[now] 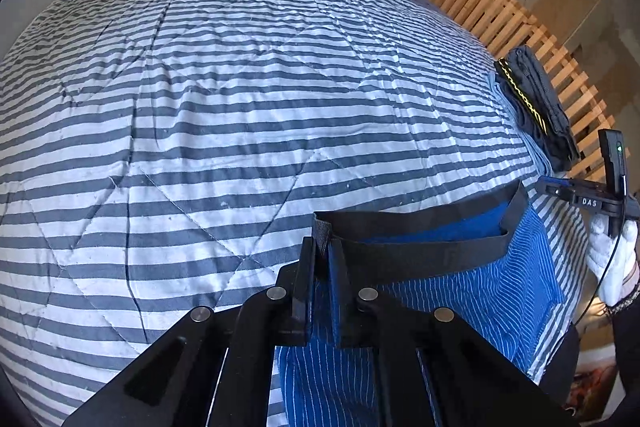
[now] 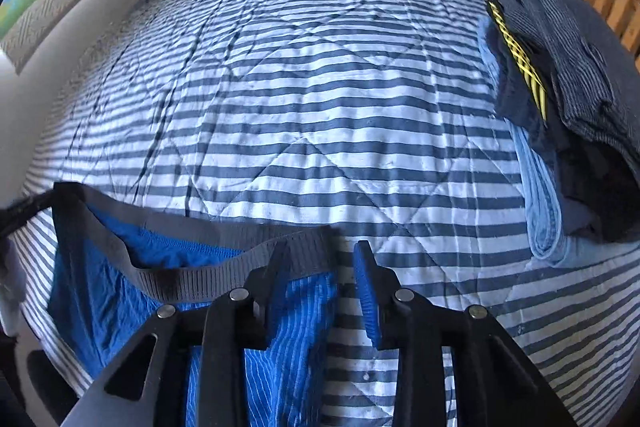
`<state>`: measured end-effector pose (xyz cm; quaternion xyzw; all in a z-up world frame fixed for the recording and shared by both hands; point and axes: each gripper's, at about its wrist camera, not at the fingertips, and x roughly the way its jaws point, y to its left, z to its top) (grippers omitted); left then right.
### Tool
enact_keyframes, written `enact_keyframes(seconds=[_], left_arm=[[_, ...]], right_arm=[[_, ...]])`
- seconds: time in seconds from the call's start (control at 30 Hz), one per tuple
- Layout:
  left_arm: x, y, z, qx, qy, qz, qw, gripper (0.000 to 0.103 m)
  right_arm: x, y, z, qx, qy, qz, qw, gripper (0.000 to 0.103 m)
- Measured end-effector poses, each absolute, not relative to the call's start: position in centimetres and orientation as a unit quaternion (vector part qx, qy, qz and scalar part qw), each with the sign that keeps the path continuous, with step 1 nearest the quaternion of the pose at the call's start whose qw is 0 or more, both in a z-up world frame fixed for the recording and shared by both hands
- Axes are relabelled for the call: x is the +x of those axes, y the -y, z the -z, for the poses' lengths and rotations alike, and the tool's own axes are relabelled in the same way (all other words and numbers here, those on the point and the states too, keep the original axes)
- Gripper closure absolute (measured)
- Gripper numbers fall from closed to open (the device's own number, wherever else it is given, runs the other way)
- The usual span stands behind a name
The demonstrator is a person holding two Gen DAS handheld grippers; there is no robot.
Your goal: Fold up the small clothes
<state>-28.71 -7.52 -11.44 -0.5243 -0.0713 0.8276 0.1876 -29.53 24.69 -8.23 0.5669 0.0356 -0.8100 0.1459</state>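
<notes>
Left wrist view: blue pinstriped boxer shorts [image 1: 496, 291] are lying at the lower right of the frame on the striped quilt [image 1: 240, 107].
The left gripper [image 1: 322, 247] is pinching the black waistband [image 1: 420, 227], fingers closed. In the right wrist view, the right gripper [image 2: 320, 263] is standing wide open, gripping nothing, just beside the waistband's end; folded dark clothes [image 2: 568, 75] are sitting at upper right.

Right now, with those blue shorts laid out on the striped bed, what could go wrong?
The left gripper pinches only the waistband's corner of the blue shorts, so the elastic might slip free. The right gripper stands open at the other corner; if only one side lifts, the shorts may bunch. The folded pile sits near the bed's edge, beside the wooden slats, where a sweeping move could knock it.
</notes>
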Motion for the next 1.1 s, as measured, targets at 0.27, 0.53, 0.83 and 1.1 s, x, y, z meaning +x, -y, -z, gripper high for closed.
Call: enact_keyframes(seconds=[0.27, 0.53, 0.83, 1.1], left_arm=[[-28.7, 7.4, 11.5, -0.529, 0.074, -0.825, 0.182, 0.097], [-28.4, 9.2, 10.0, -0.512, 0.098, -0.835, 0.178, 0.097], [-28.8, 8.1, 11.7, -0.526, 0.088, -0.826, 0.185, 0.097], [-28.7, 7.9, 12.0, -0.532, 0.086, -0.823, 0.181, 0.097]], right_arm=[[-30.4, -20.5, 11.8, 0.599, -0.105, 0.783, 0.132, 0.076], [-29.3, -23.0, 8.6, 0.549, -0.067, 0.827, 0.101, 0.103], [-29.6, -23.3, 9.2, 0.578, -0.057, 0.802, 0.14, 0.062], [-30.3, -20.0, 11.9, 0.588, -0.118, 0.793, 0.11, 0.101]])
